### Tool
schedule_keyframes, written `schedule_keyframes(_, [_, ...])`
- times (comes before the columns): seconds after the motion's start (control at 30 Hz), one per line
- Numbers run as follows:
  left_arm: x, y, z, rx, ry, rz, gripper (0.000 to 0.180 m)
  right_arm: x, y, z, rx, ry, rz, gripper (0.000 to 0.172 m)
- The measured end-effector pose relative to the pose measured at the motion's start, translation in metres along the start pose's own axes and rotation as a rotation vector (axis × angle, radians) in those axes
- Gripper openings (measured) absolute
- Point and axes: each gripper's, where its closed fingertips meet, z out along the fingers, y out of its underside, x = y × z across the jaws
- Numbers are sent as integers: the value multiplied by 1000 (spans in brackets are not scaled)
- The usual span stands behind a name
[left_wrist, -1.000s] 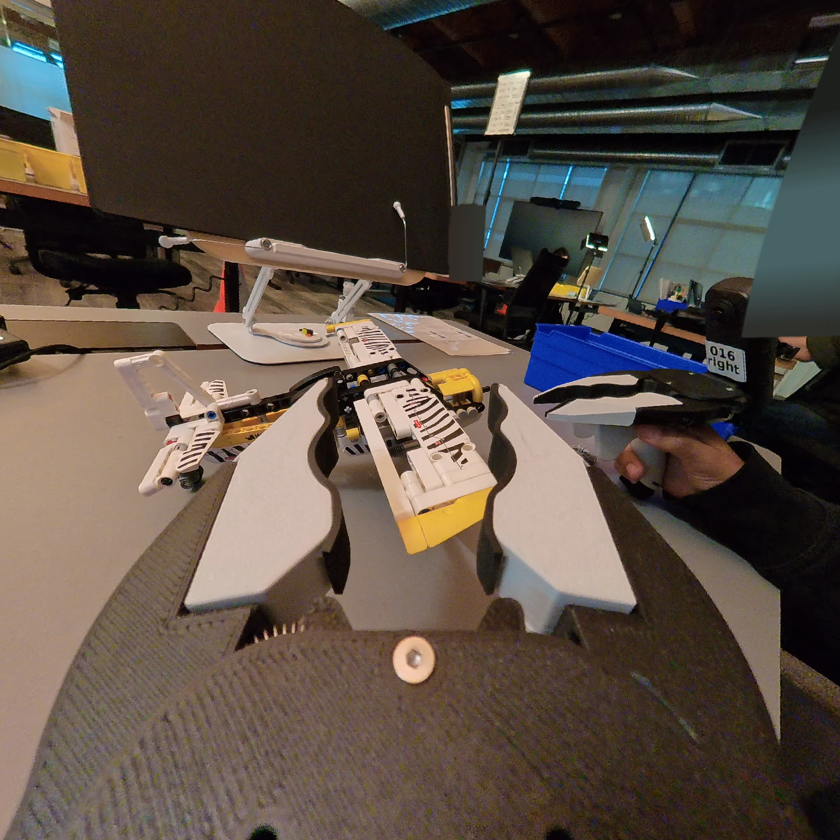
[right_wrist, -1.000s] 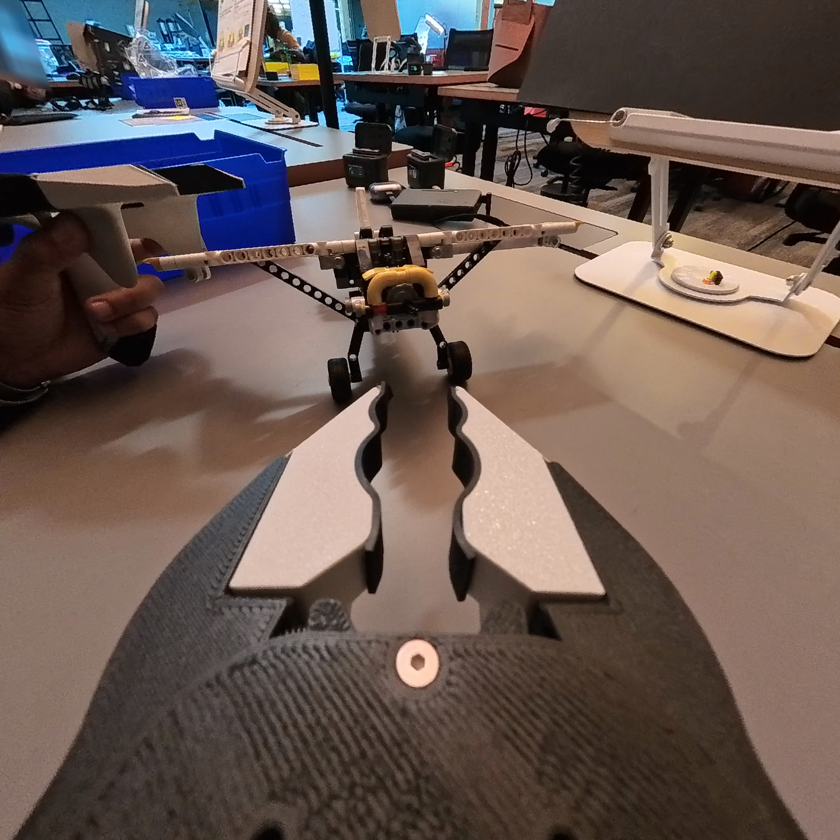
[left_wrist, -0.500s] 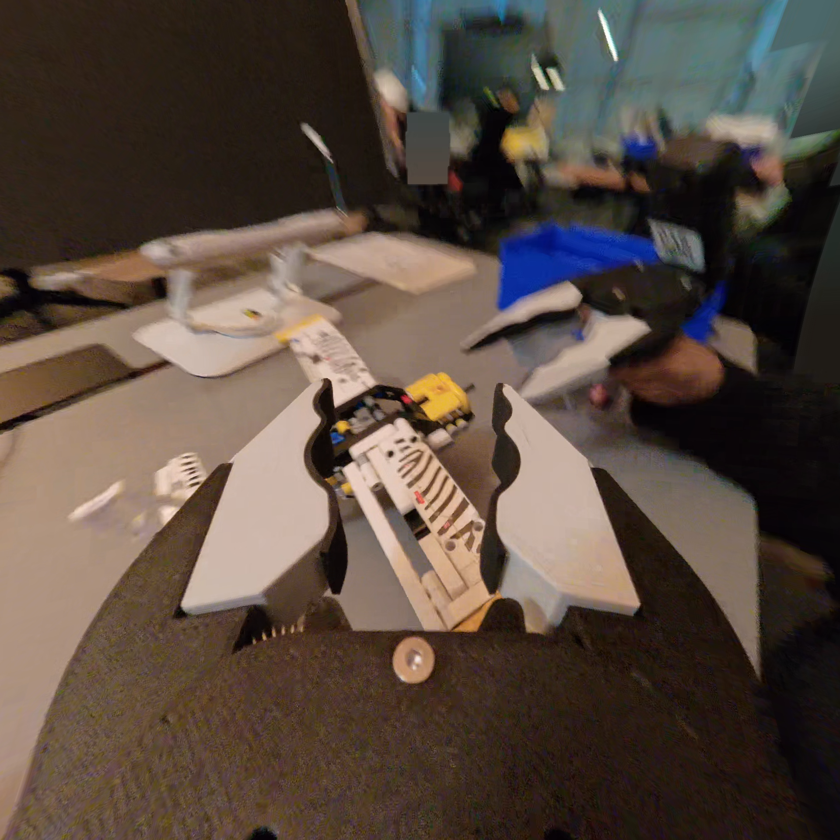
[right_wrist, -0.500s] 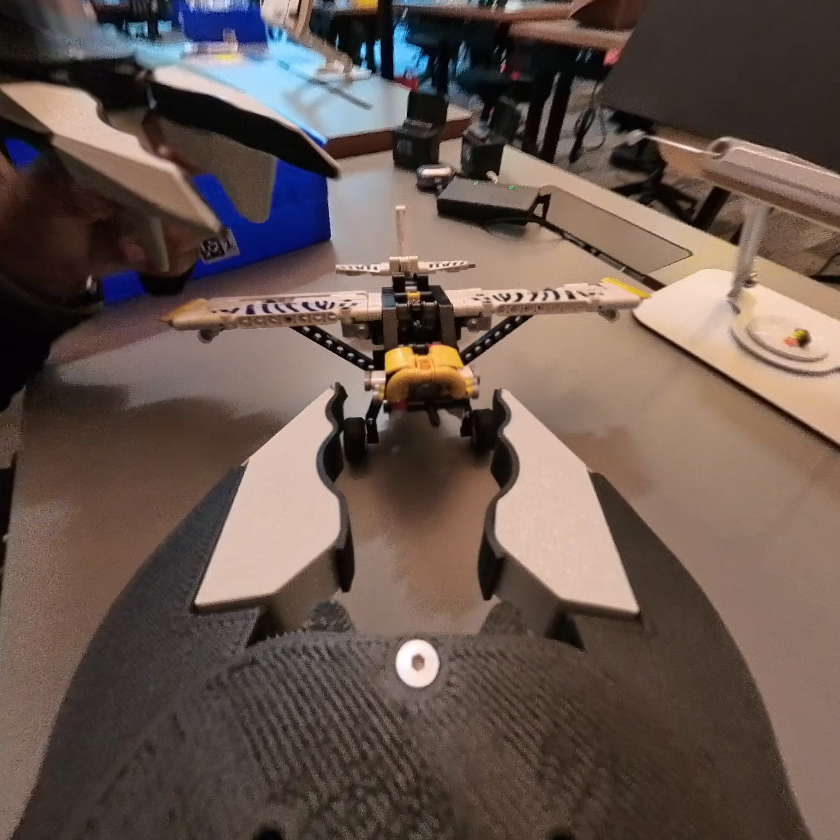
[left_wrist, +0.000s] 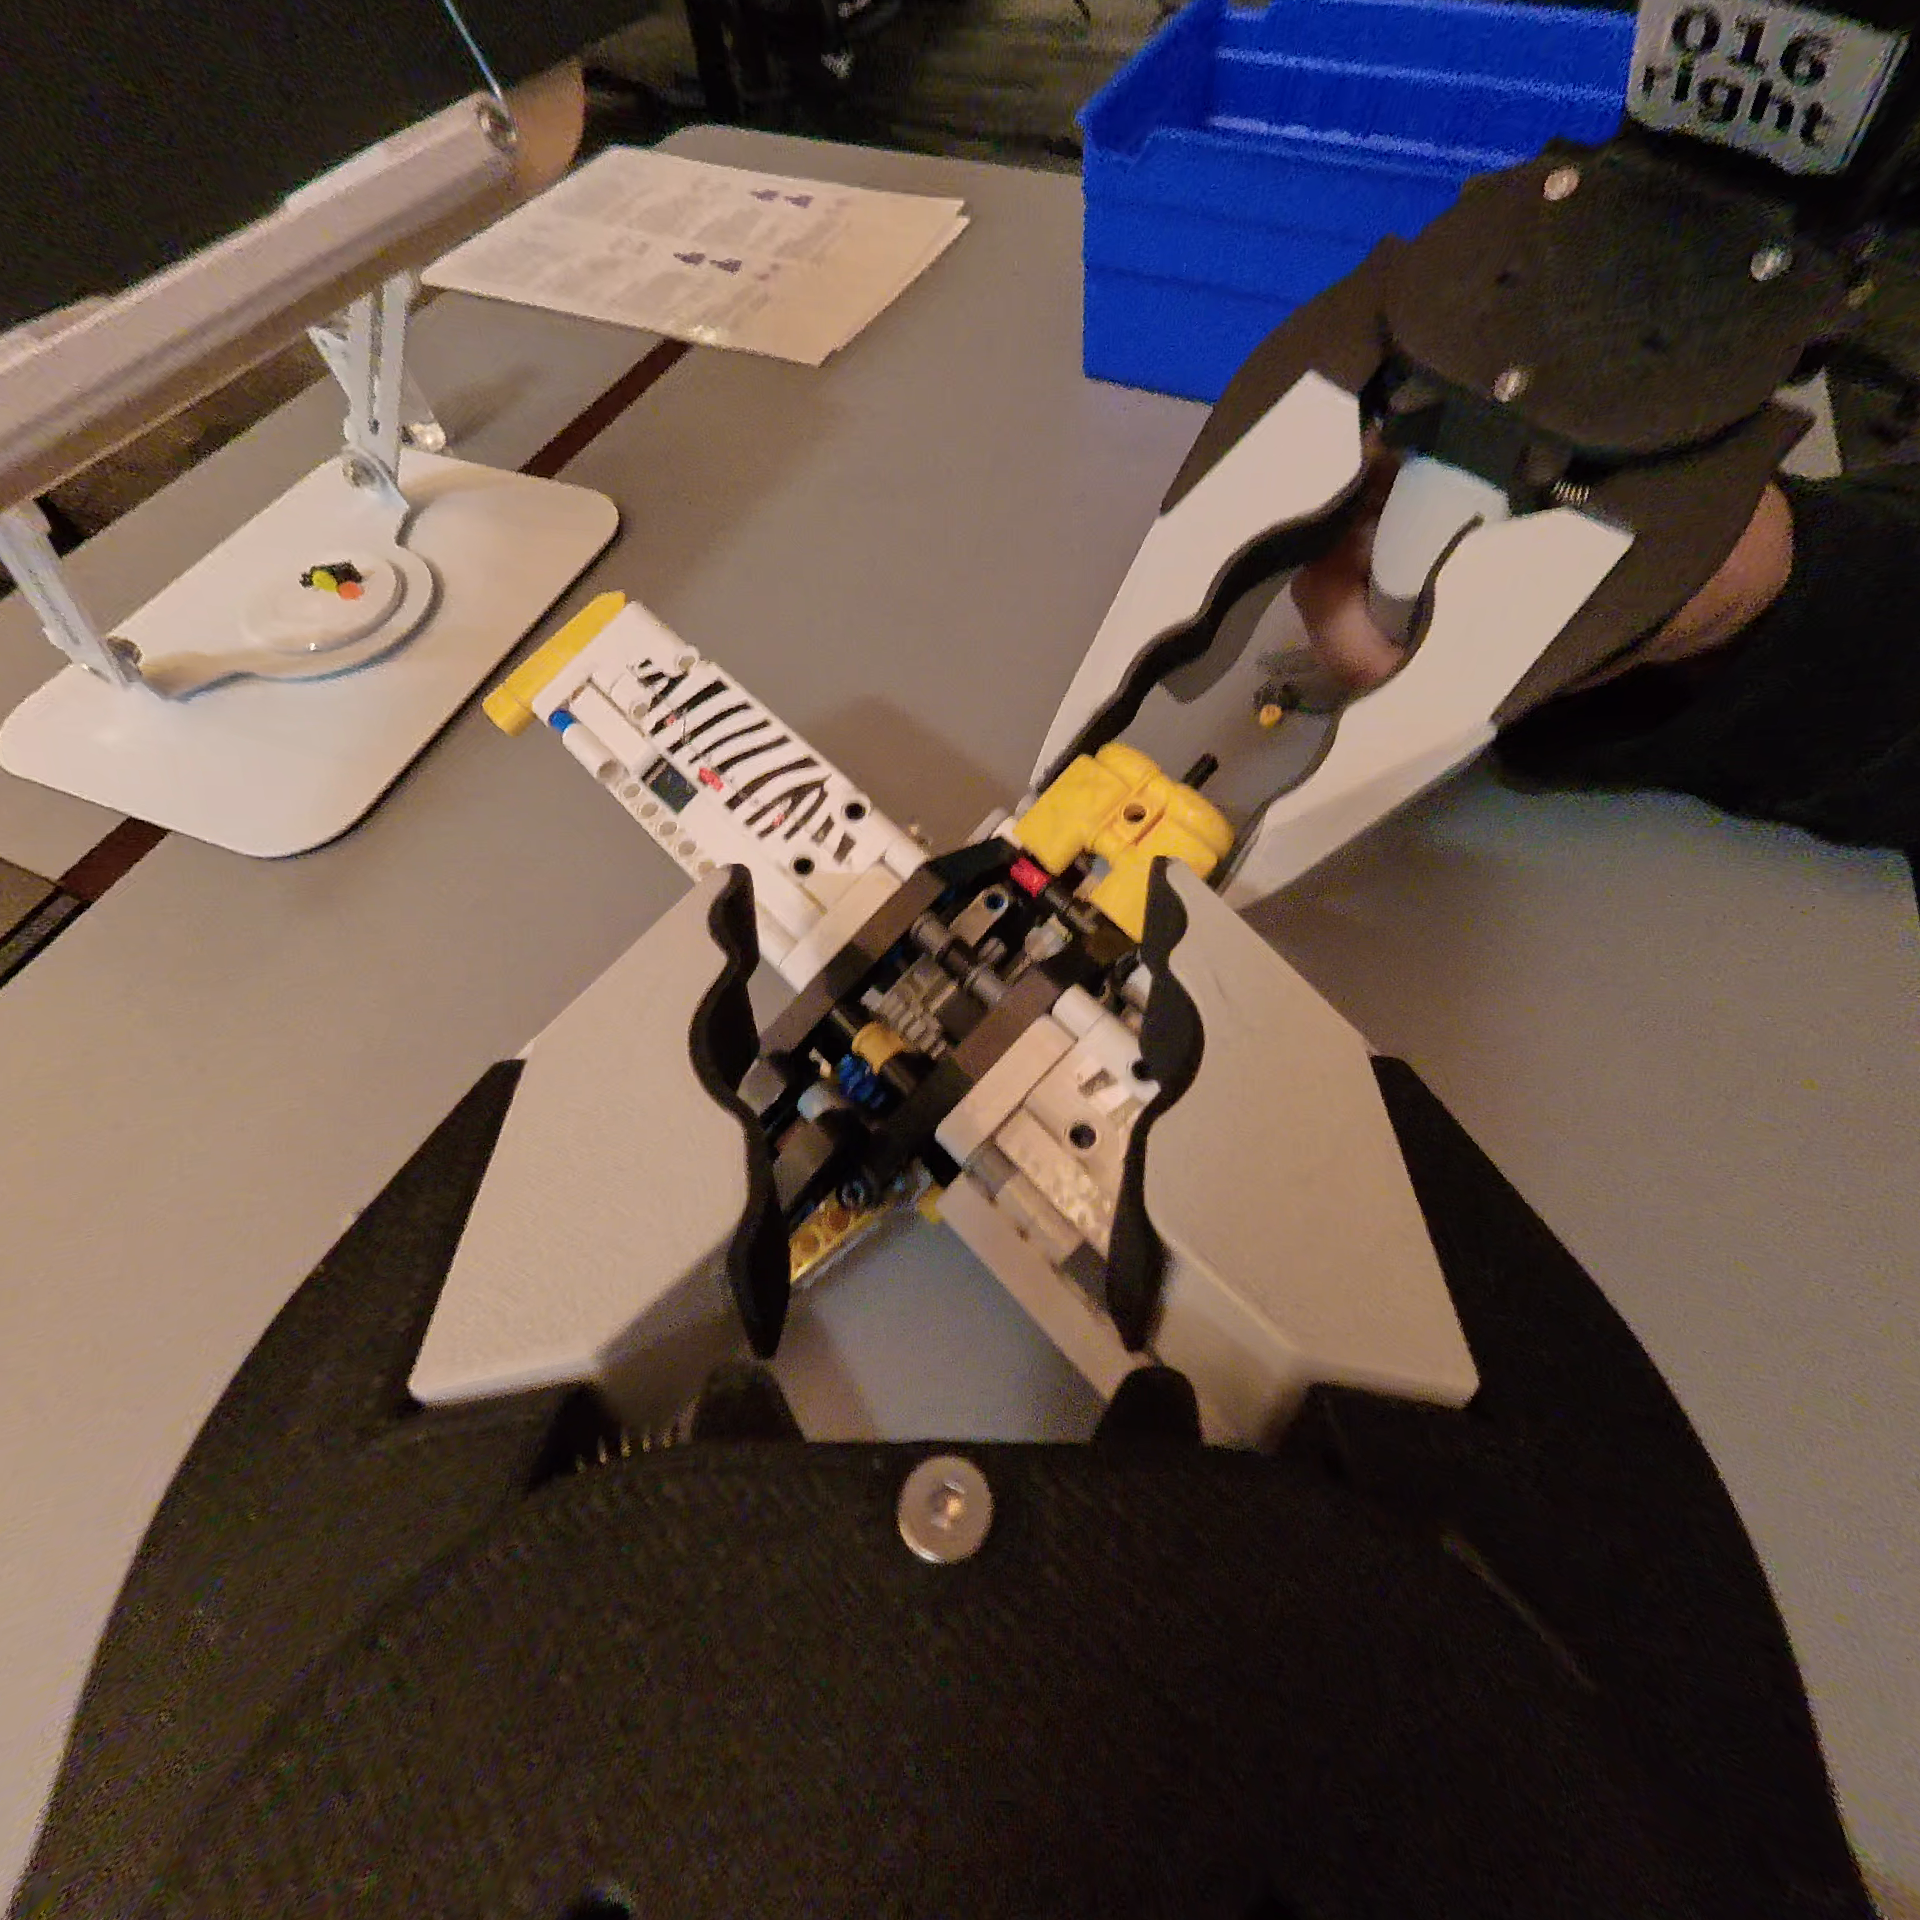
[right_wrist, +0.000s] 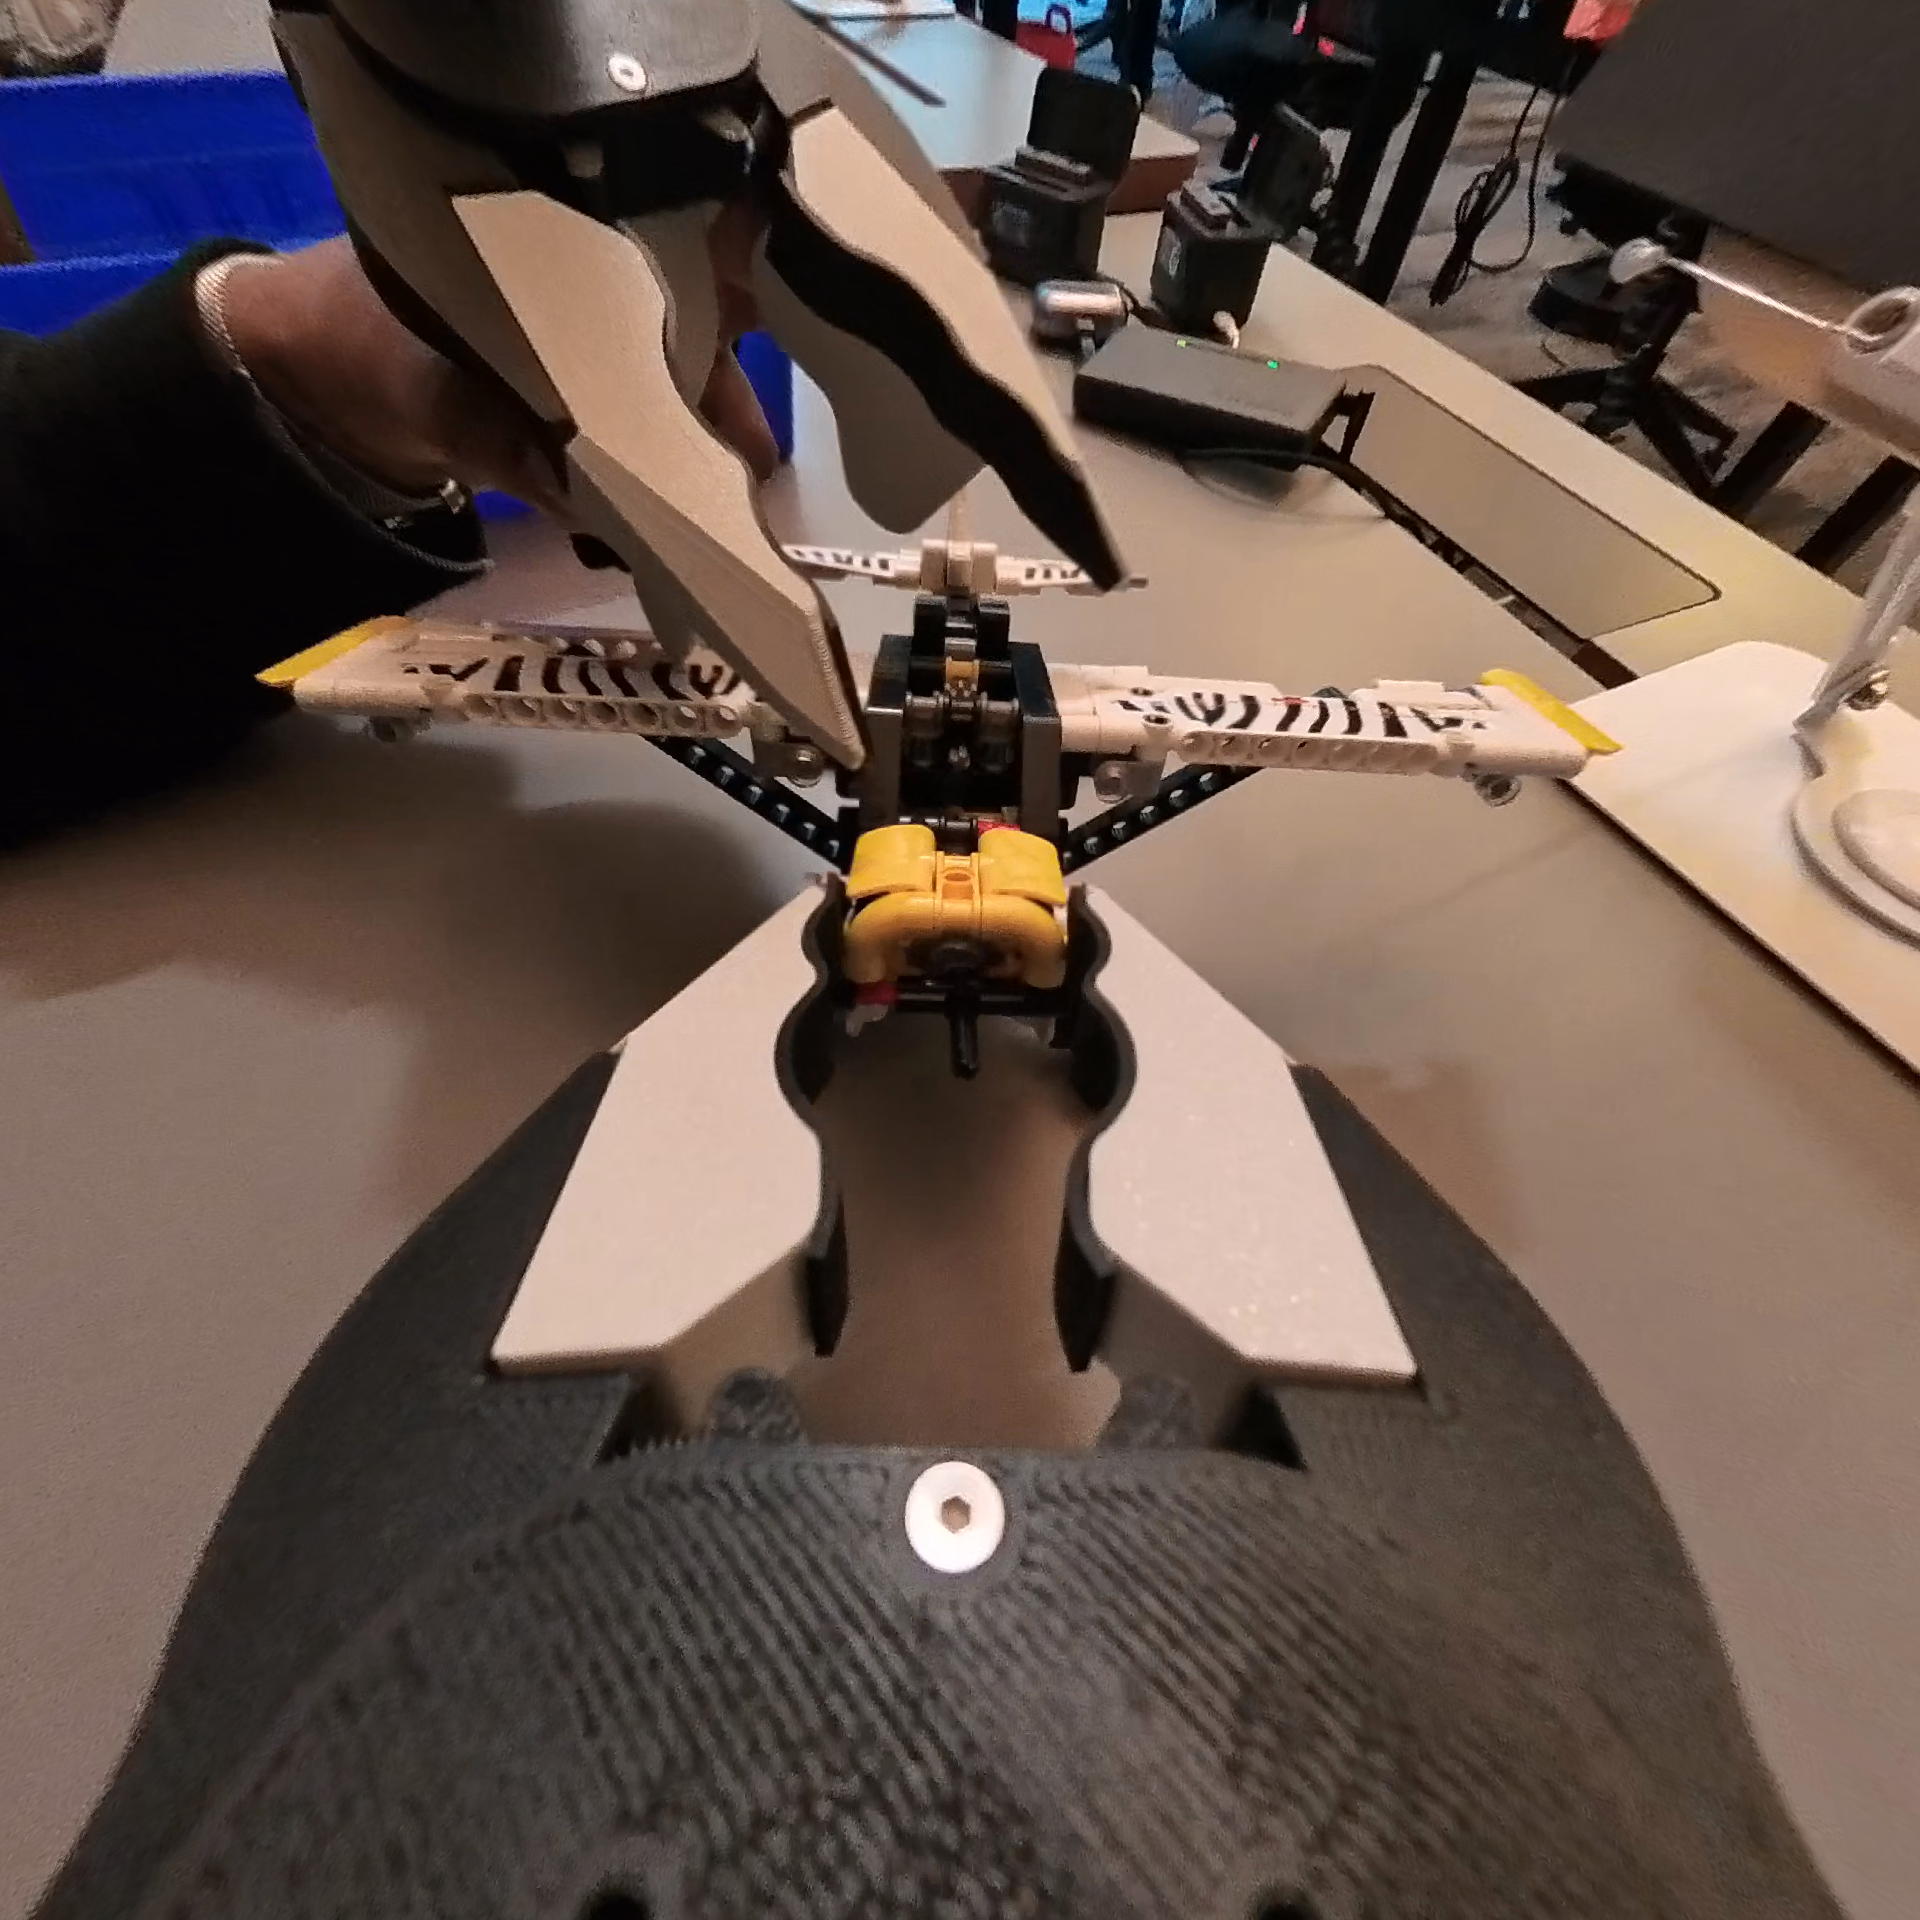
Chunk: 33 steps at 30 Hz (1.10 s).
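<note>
Right gripper (right_wrist: 954, 940) closed partway around the yellow nose (right_wrist: 951, 904) of the toy brick plane (right_wrist: 961, 727), both black pads flush against the nose sides, black axle stub poking out toward the camera between the fingers. Left gripper (left_wrist: 940, 997) comes down from above, spread wide over the plane's black mid-body (left_wrist: 914, 997); right-view shows one fingertip (right_wrist: 821, 707) beside the cabin over the left wing root, the other fingertip (right_wrist: 1081, 540) up near the tail, not pressing, so nothing clamped there. Plane sits on the grey table (right_wrist: 260, 1039), wings out left and right, white with black zebra stripes and yellow tips, black struts angling down to the fuselage. Hand (right_wrist: 343, 374) in dark sleeve on the left gripper, far left. White stand base (left_wrist: 301, 644) on the left in left view, printed paper sheet (left_wrist: 717, 249) beyond it, blue bin (left_wrist: 1299, 177) far right. Black power brick (right_wrist: 1205, 390) and chargers at the far table edge in right view
</note>
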Motion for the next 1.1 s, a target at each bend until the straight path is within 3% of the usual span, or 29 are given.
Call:
schedule_keyframes(0.3, [6,9,-2,-20,44,-13,65,-1,-22,-2,112,9,25,39])
schedule_keyframes(0.77, [3,8,-1,-7,-18,27,64,9,-19,-24,198,35,62,51])
schedule_keyframes(0.9, [4,7,-1,0,-14,29,63,22,-15,-40,185,137,-78,50])
schedule_keyframes(1.1, [6,6,0,5,-14,33,62,17,-7,-31,114,182,-203,43])
